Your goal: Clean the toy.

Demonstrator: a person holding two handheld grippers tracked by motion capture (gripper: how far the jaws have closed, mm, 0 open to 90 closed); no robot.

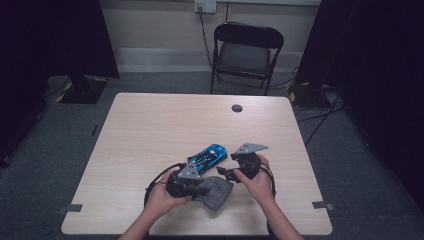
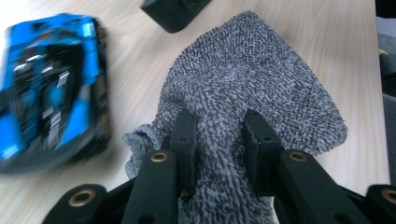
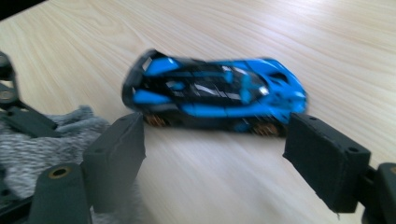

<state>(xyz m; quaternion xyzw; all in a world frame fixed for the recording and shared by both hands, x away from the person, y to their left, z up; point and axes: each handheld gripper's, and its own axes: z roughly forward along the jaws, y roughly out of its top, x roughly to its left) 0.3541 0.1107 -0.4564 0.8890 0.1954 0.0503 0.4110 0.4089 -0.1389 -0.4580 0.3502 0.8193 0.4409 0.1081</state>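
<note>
now we pinch the grey cloth in our left gripper at lower centre, while our right gripper, jaws wide and empty, faces the blue toy car, its long axis lying crosswise just beyond on the surface.

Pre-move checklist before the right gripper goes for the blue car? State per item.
1. Left gripper shut on the grey cloth: ok, cloth bunched between its jaws.
2. Right gripper open: ok, jaws stand wide with nothing between them.
3. Blue toy car lined up with the right gripper: ok, it lies just beyond the jaws, side-on.
4. Car on its wheels: ok.
5. Car clear of the cloth: cannot tell, they lie close in the high view.
6. Table free around the car: ok.
</note>
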